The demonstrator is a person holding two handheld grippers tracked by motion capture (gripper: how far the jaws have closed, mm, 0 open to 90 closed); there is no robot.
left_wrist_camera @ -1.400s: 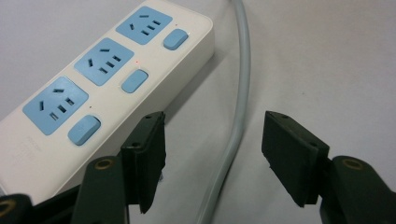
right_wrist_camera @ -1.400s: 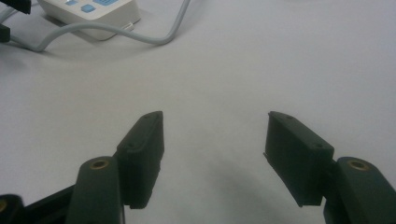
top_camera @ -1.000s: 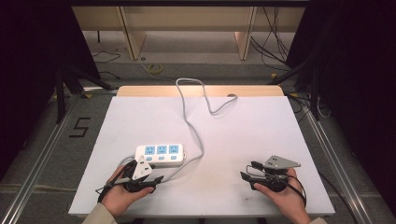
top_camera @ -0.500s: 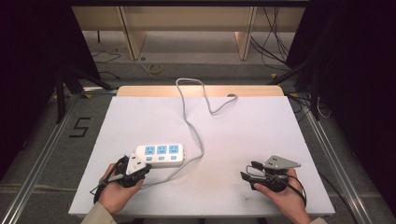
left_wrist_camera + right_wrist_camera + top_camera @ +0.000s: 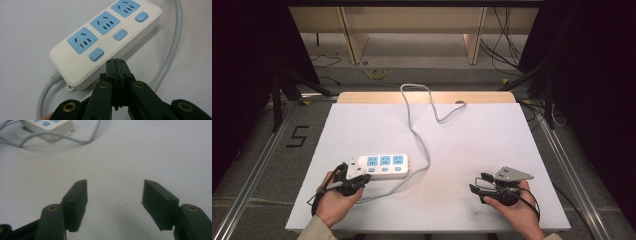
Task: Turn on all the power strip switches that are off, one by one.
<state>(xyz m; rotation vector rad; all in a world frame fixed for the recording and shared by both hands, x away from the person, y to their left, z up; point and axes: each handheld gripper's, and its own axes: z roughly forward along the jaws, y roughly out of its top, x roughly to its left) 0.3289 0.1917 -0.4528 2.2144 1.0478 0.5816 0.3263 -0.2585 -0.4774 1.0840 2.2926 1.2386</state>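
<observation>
Since a second ago the left claw (image 5: 117, 65) has closed its jaws on nothing, and the white power strip (image 5: 105, 40) lies on the tabletop (image 5: 492, 150) just ahead, long axis slanting up-right, far from the spread right claw (image 5: 113, 202).

One camera overhead, one riding on each hand-held gripper.

The high view hangs above the person's side, facing forward and down over the whole white tabletop (image 5: 492, 135). The left hand-held gripper (image 5: 116, 65) carries a camera very close to the power strip (image 5: 105, 40), looking along its jaws. The right hand-held gripper (image 5: 115, 202) looks low across the tabletop, catching that same strip far off; all three views share it.
</observation>
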